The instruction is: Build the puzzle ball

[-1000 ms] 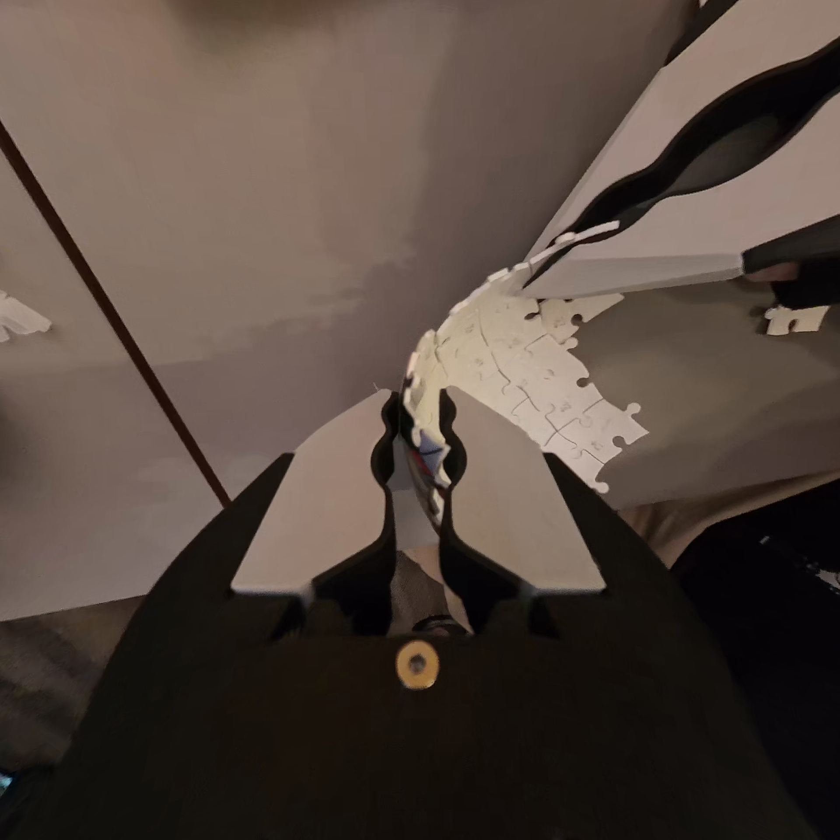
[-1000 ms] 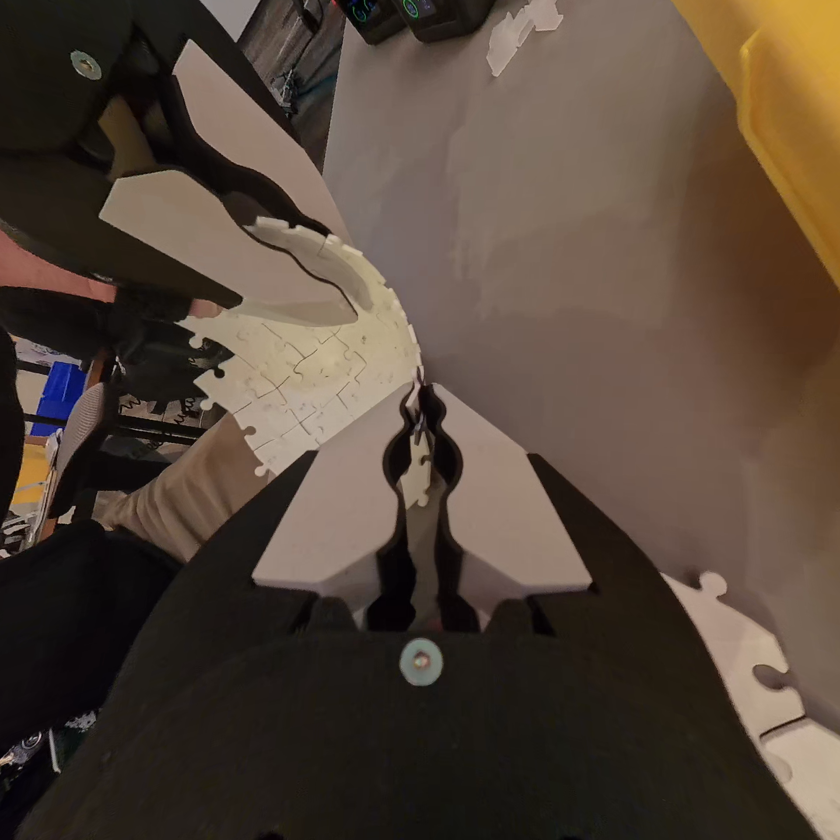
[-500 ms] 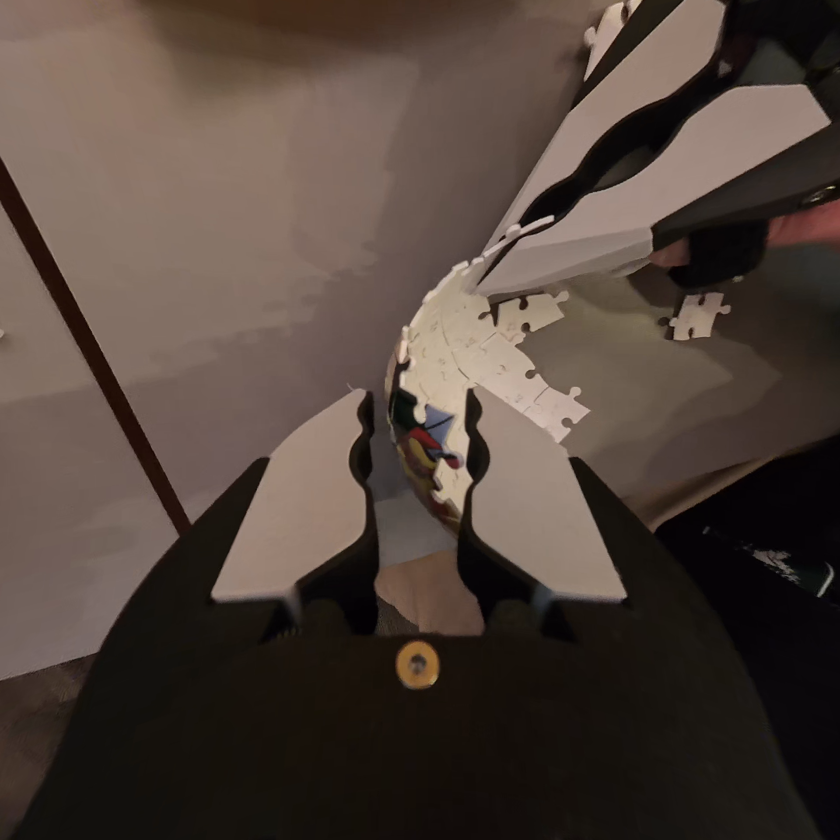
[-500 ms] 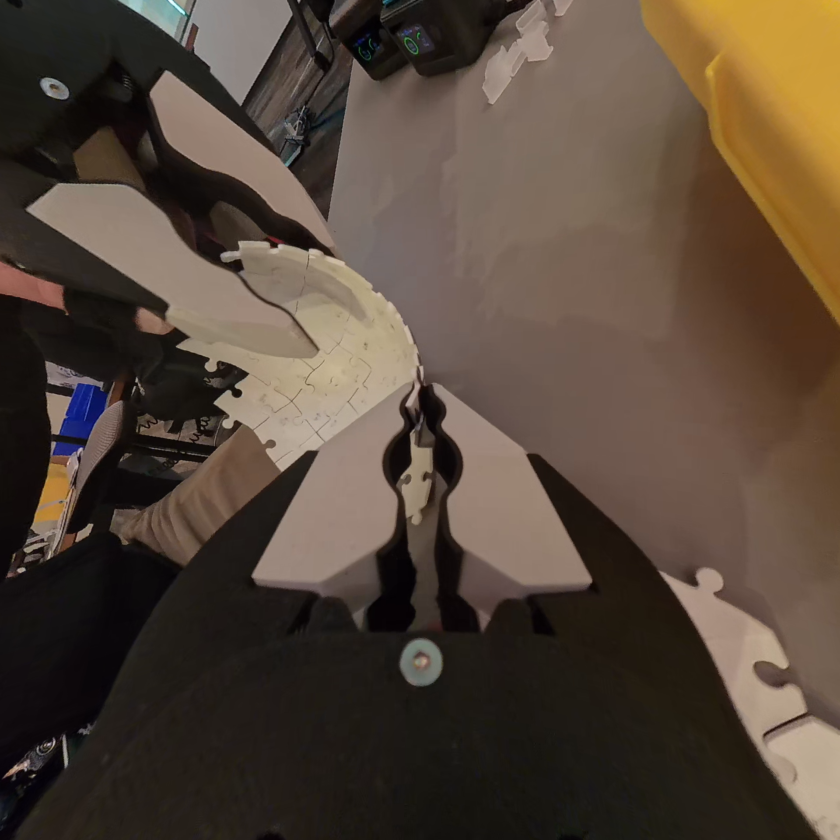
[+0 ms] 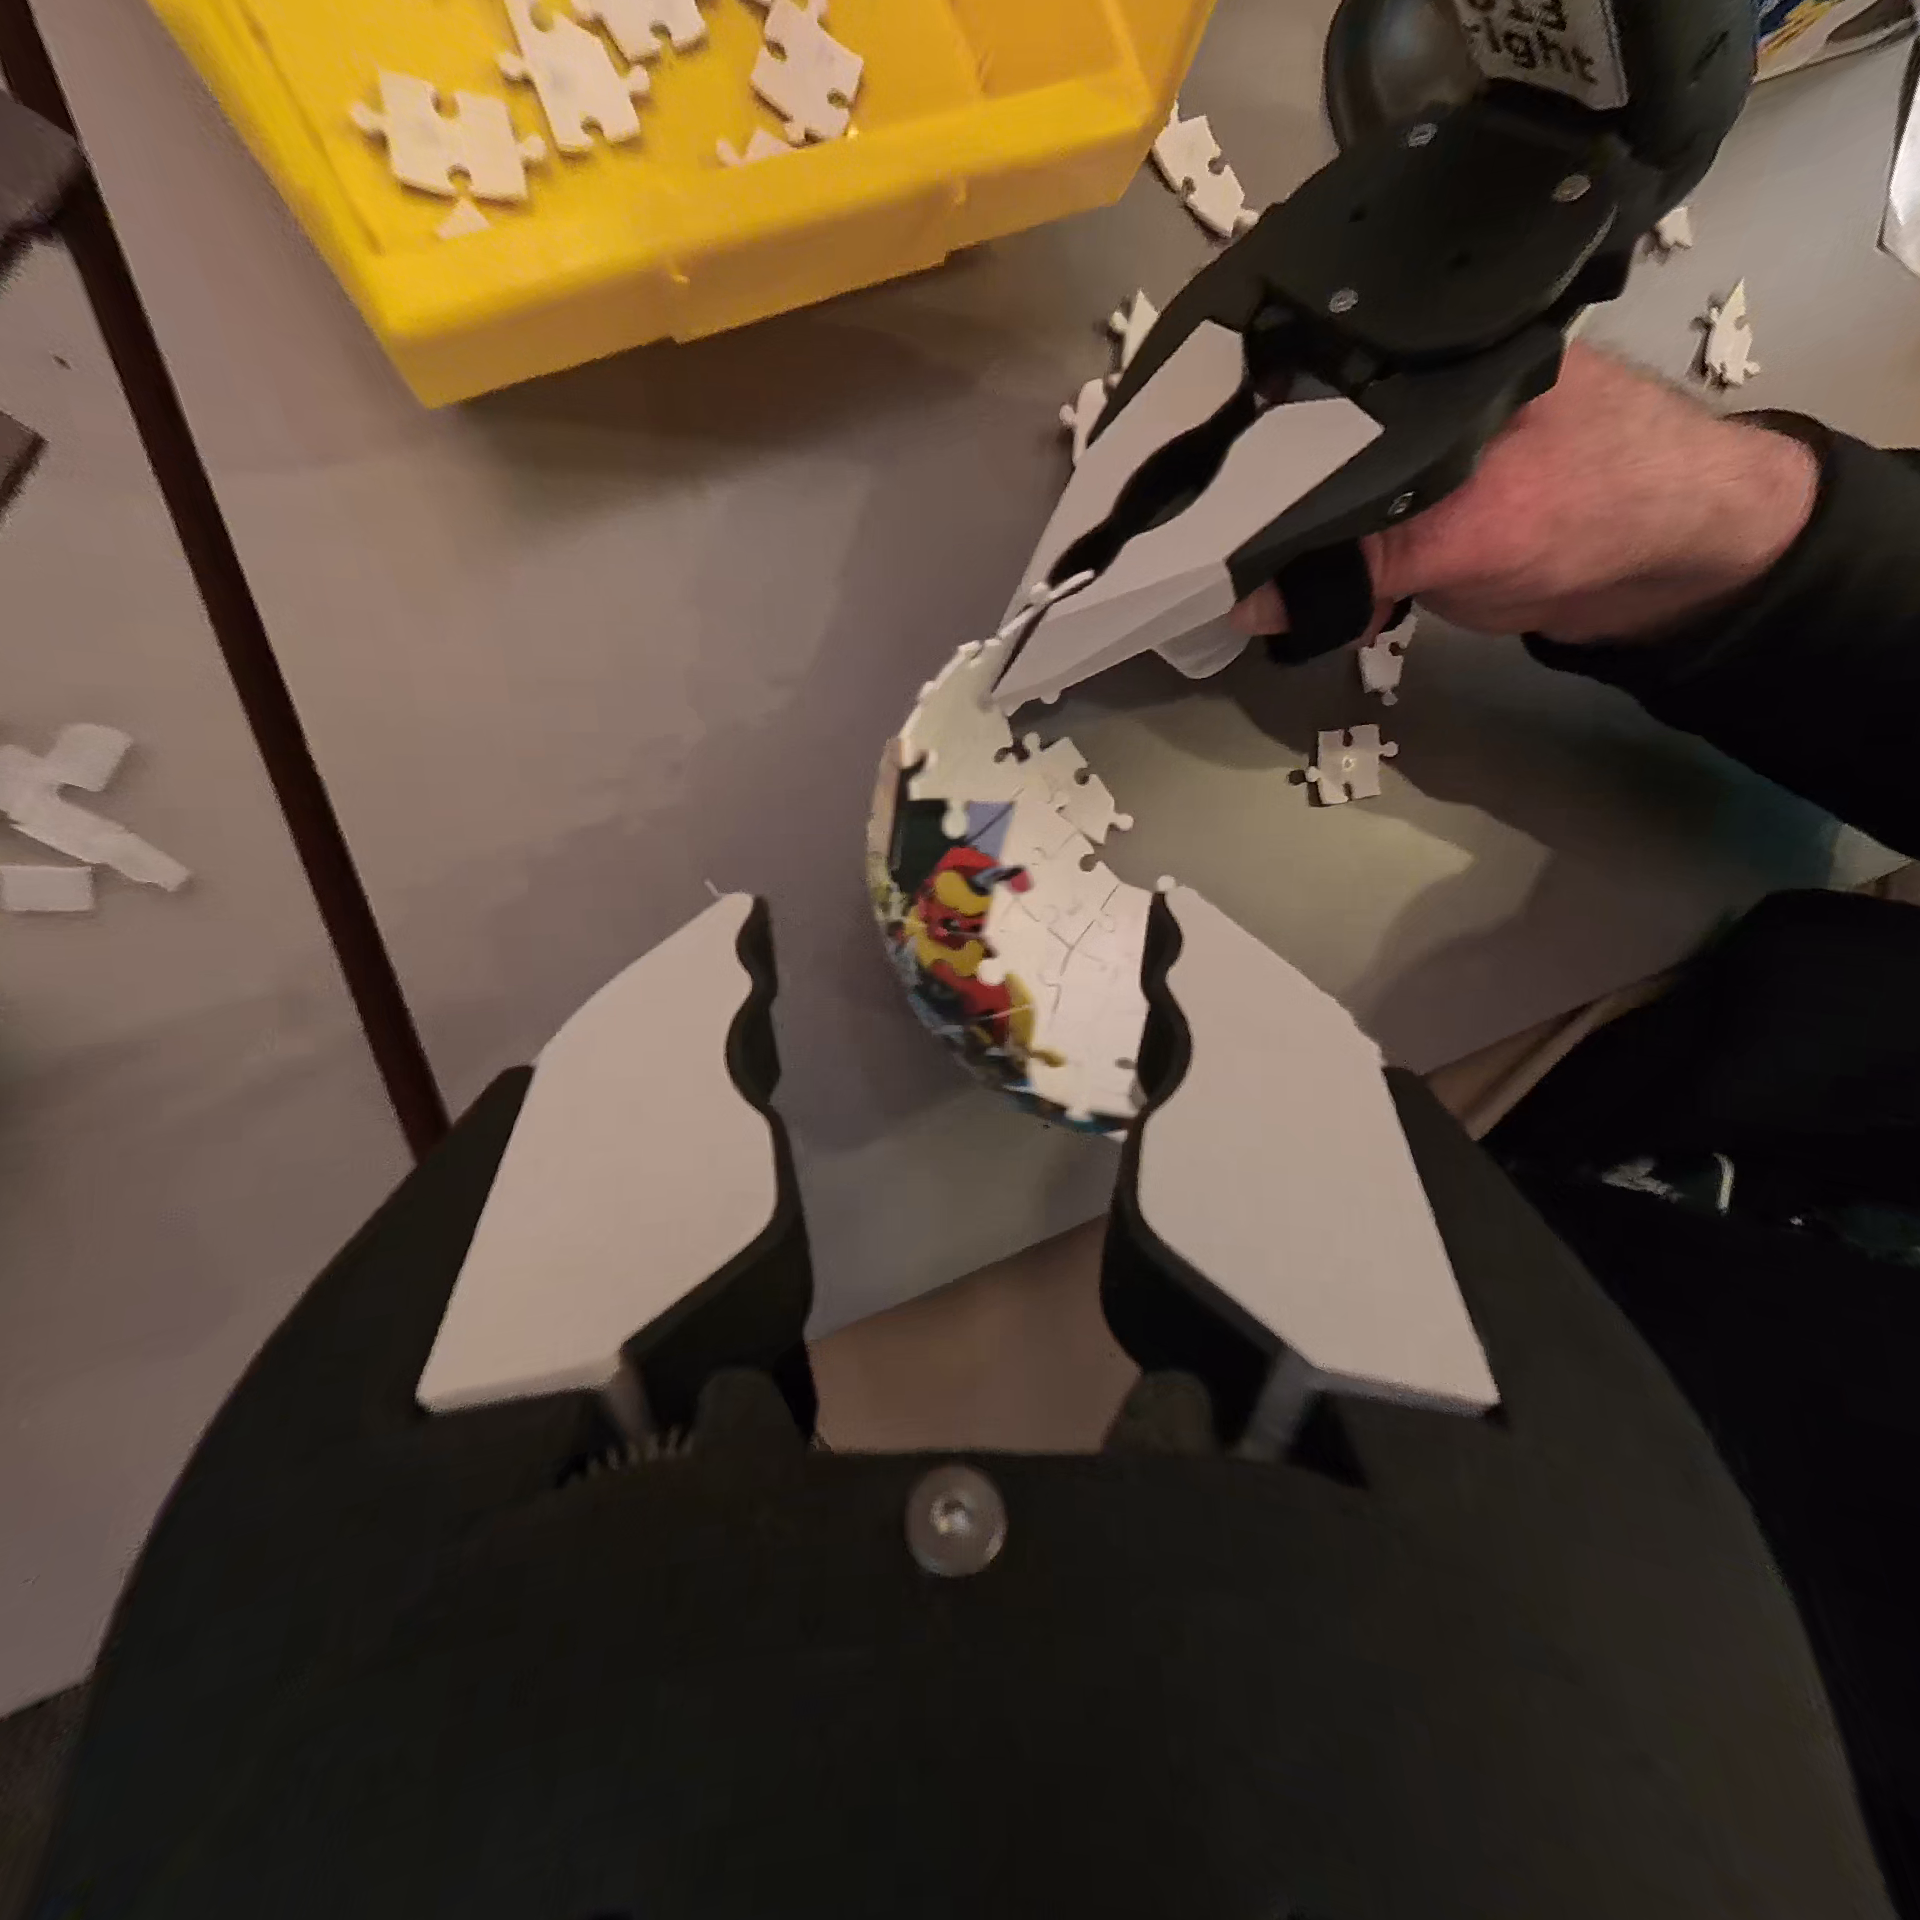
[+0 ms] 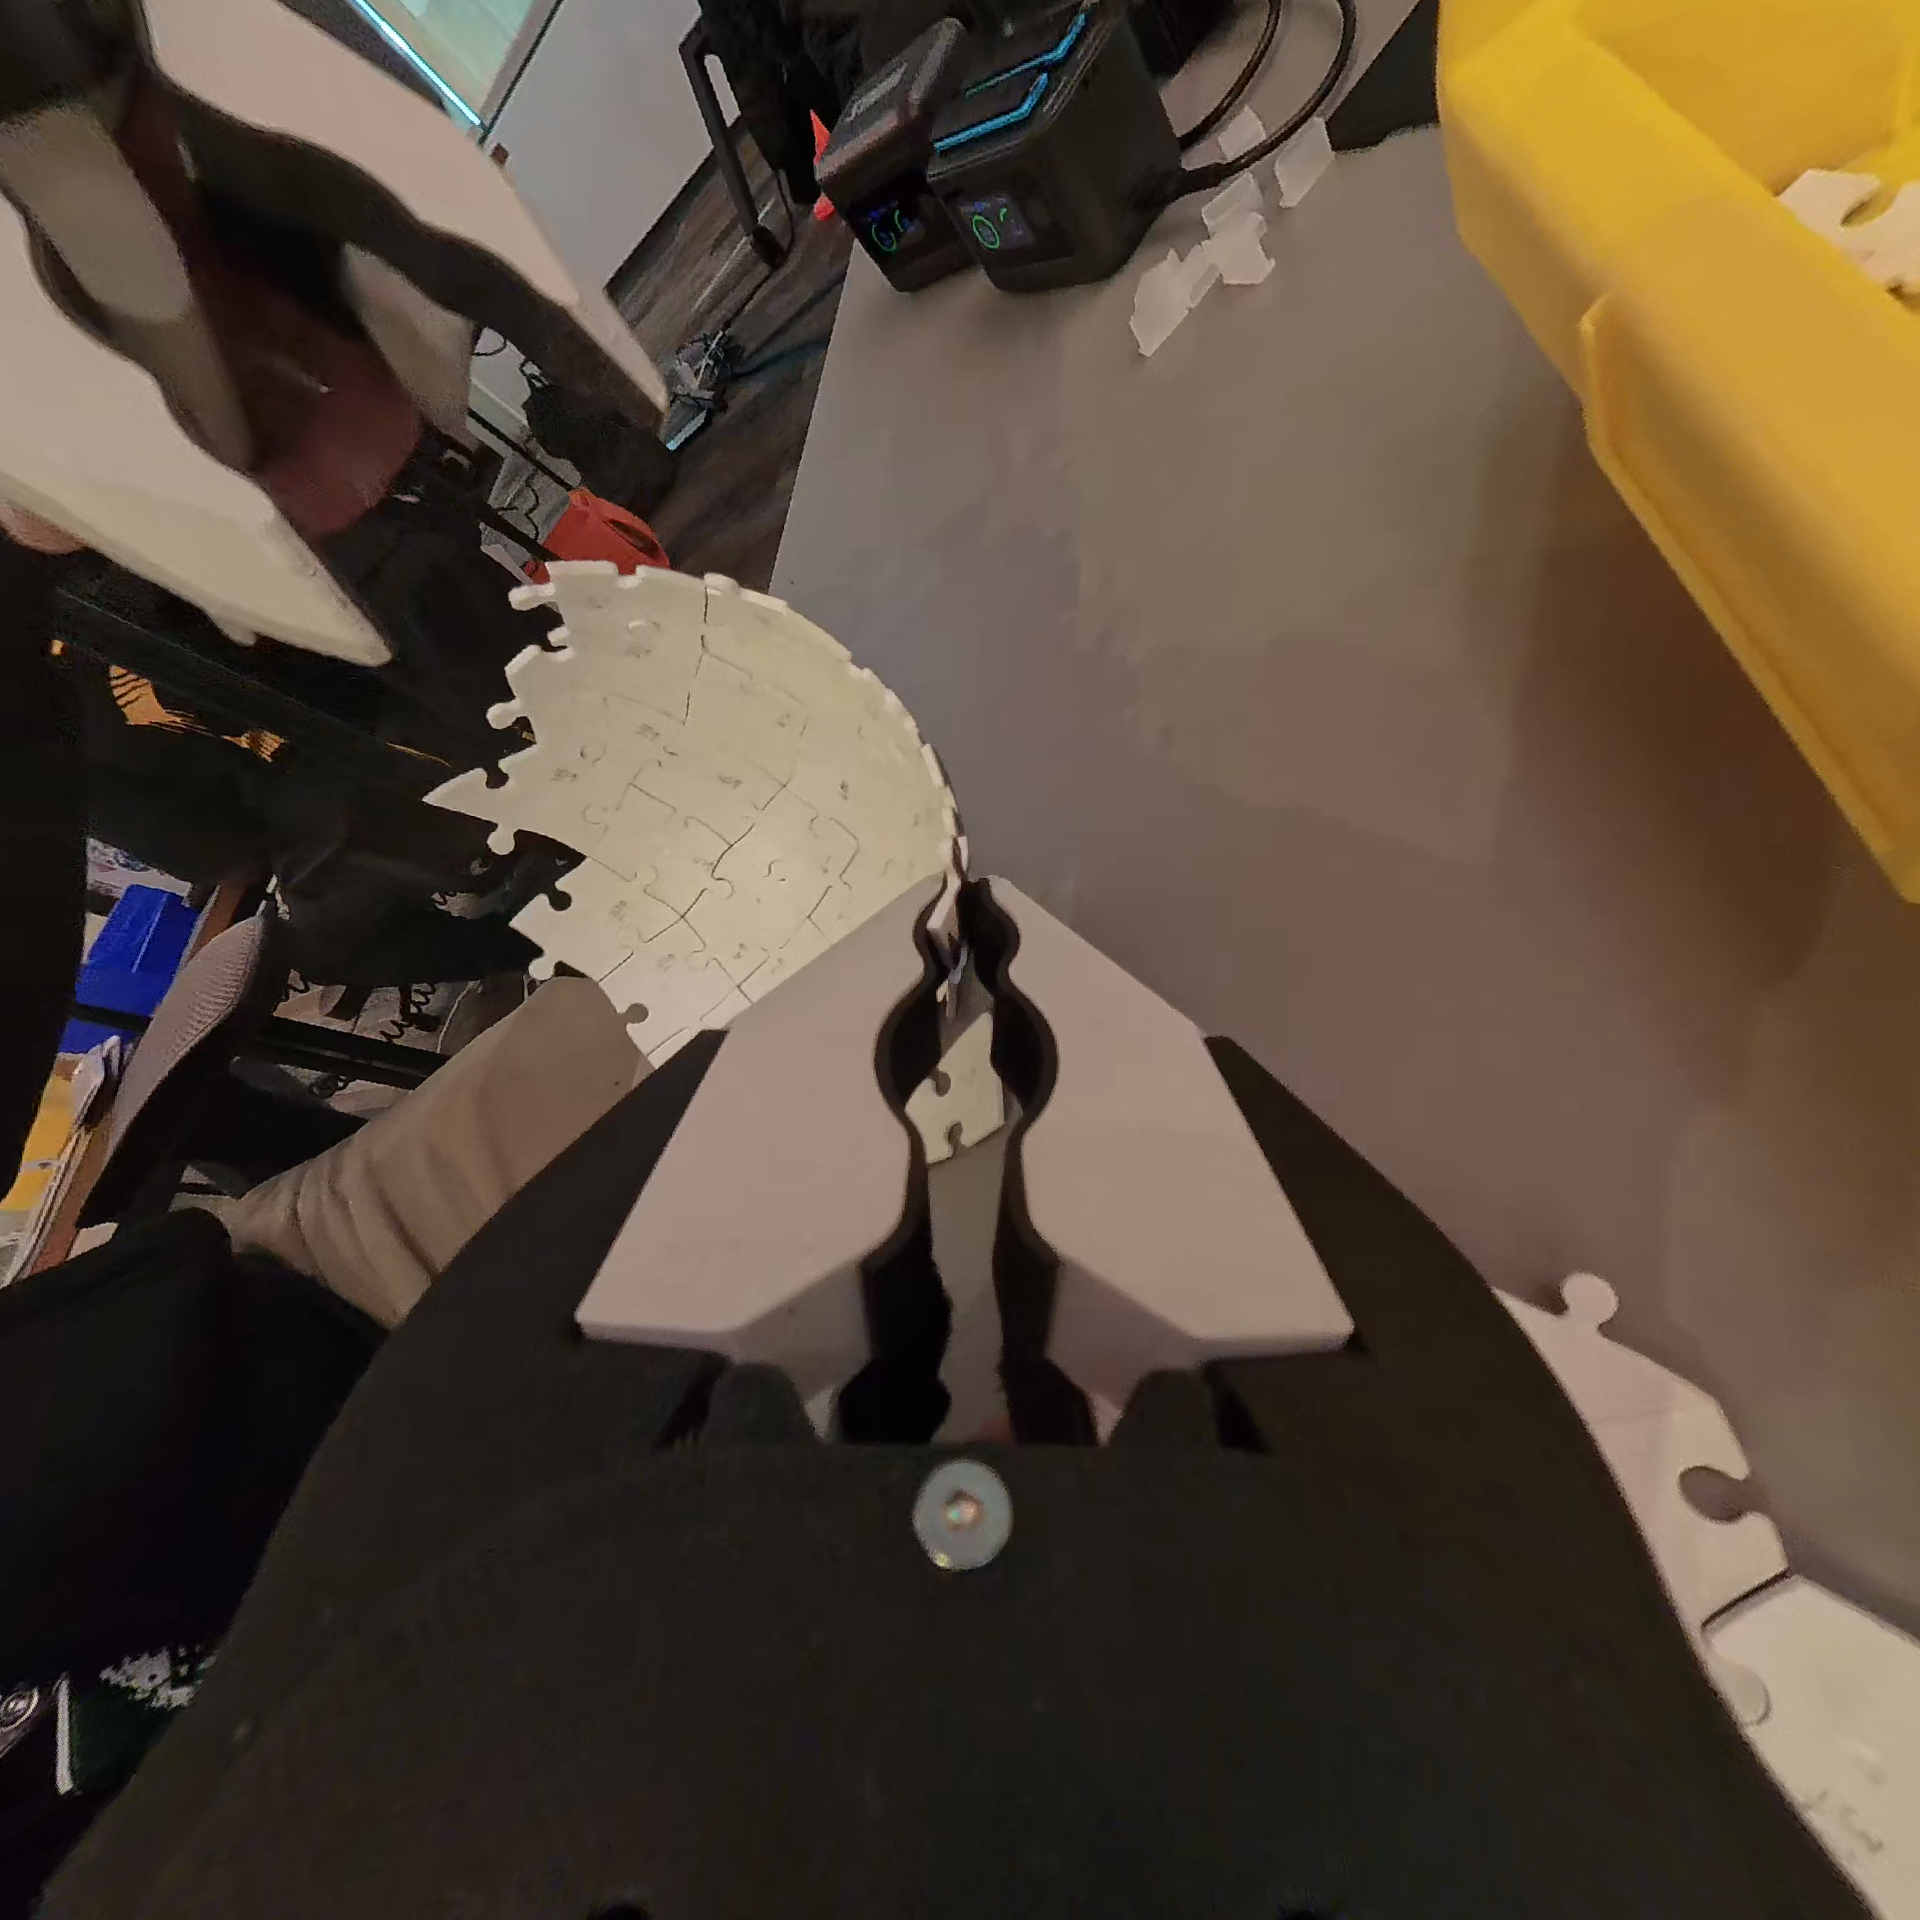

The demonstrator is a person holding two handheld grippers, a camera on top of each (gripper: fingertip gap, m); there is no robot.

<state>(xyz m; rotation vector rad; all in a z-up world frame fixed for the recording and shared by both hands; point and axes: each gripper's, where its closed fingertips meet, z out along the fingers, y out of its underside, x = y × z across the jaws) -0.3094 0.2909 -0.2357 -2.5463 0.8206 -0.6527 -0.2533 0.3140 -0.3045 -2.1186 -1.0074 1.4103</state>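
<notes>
- The right gripper (image 6: 961, 904) pinches the rim of a half-built puzzle ball (image 6: 717, 810), its grey fingers closed on the edge pieces so that the curved shell hangs above the near edge of the grey table (image 6: 1247, 675).
- From the left wrist view, the shell (image 5: 997, 935) shows a printed outer face with a red and yellow cartoon figure, and a plain white inner face turned towards the person; the right gripper (image 5: 1023, 623) grips its upper rim, held by a bare hand (image 5: 1558, 520) in a dark sleeve.
- The left gripper (image 5: 951, 914) stands with its jaws spread wide and holds nothing; its right finger (image 5: 1278, 1143) lies just beside the lower edge of the shell, and whether the two touch cannot be told.
- In the right wrist view the same tool (image 6: 208, 364) appears blurred at the upper left, apart from the shell.
- A yellow bin (image 5: 727, 260) of loose white puzzle pieces (image 5: 447, 145) sits farther back on the table.
- More loose pieces, among them one (image 5: 1348, 764) near the person's hand, lie scattered on the grey surface.
- Two small black devices with lit screens (image 6: 987, 197) stand at the table's far corner in the right wrist view.
- Large white interlocked pieces (image 6: 1662, 1507) lie at the lower right.
</notes>
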